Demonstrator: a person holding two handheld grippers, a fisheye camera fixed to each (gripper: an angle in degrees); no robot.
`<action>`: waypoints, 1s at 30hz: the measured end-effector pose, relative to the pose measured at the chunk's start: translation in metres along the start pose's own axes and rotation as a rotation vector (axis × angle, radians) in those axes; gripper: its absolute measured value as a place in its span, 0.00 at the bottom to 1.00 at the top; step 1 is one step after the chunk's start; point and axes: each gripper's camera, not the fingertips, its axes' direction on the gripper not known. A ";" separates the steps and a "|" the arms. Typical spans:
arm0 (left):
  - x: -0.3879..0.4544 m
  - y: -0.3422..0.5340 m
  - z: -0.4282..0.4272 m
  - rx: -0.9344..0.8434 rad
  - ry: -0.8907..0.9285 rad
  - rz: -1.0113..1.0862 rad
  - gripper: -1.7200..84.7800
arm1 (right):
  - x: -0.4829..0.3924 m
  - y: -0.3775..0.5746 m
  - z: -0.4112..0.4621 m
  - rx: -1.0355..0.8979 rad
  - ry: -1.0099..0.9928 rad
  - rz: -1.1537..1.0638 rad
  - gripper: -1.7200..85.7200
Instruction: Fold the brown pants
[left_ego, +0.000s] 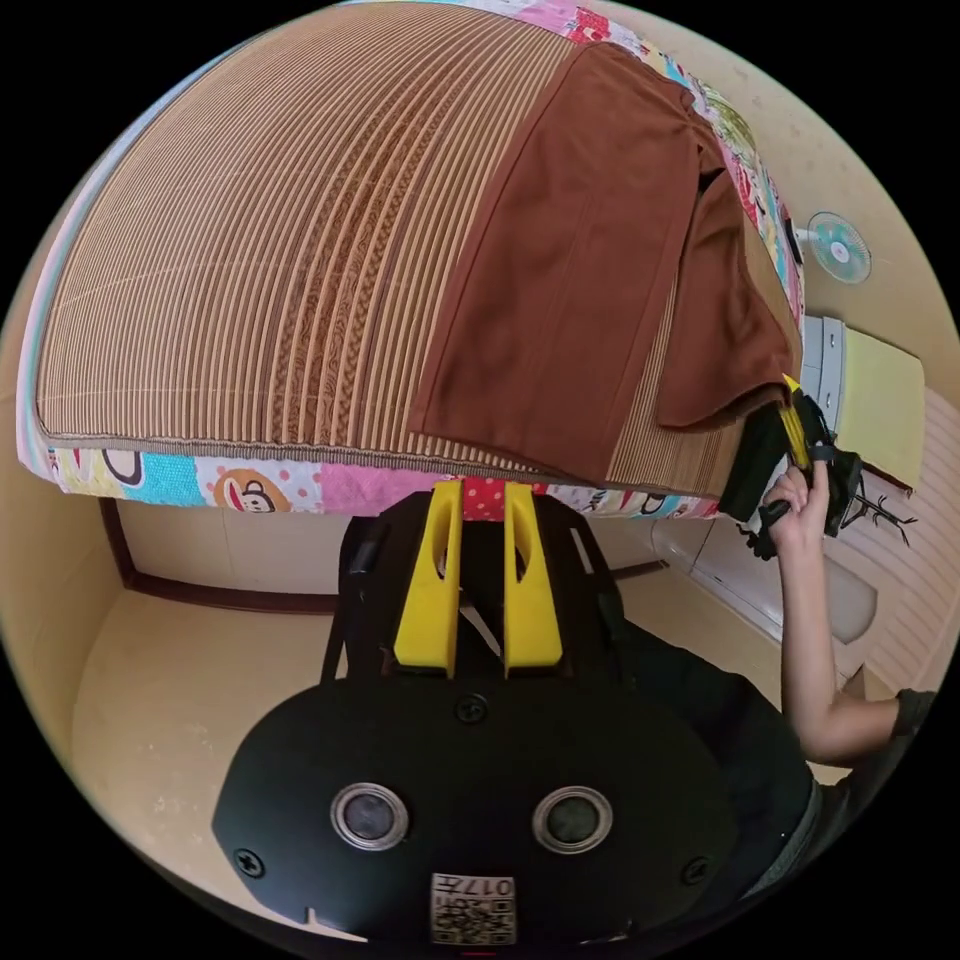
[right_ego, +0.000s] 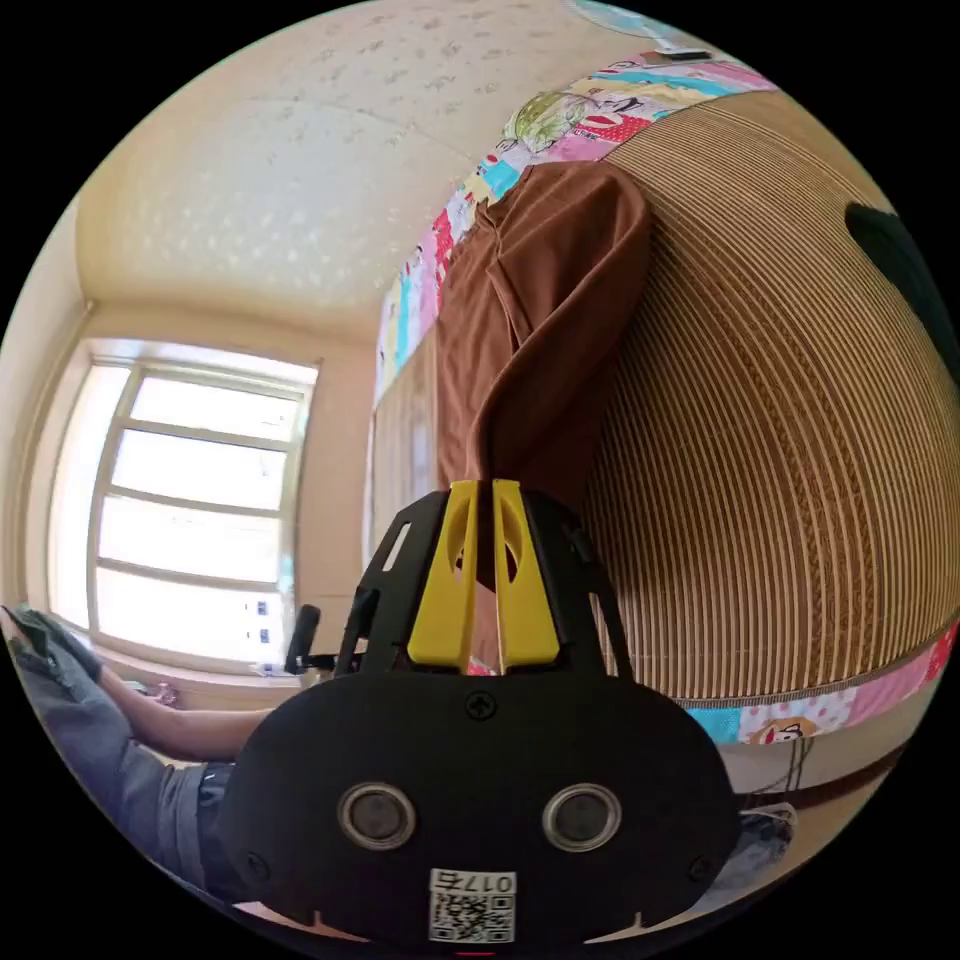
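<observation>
Brown pants (left_ego: 560, 290): soft woven cloth, matt, smooth, hanging in loose folds. Bed mat (left_ego: 260, 250): woven bamboo or rattan strips, ribbed, with a faint sheen and a stitched fabric edge. Bedsheet (left_ego: 240, 485) beneath: printed cotton-like cloth, matt. Left gripper (left_ego: 482, 500): black plastic body, slightly glossy, with metal screw heads; its fingers (left_ego: 432, 580) are smooth yellow plastic. Right gripper (right_ego: 484, 492): same black plastic housing, yellow plastic fingers (right_ego: 445, 580). Floor (left_ego: 170, 700): smooth, pale, low gloss. Wall (right_ego: 250, 170): speckled matt finish.

text: none legible | QR sticker (left_ego: 473, 908) on tongs body: characters unclear
</observation>
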 end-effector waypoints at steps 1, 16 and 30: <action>0.005 -0.006 -0.007 0.004 0.015 0.026 0.11 | 0.024 0.011 -0.039 0.027 -0.046 0.026 0.05; 0.062 -0.122 0.000 -0.090 -0.196 0.279 0.13 | 0.136 0.001 -0.188 -0.130 0.332 0.264 0.10; 0.000 -0.024 0.074 -0.419 -0.351 0.051 0.01 | 0.126 0.126 -0.297 -0.246 0.337 0.373 0.03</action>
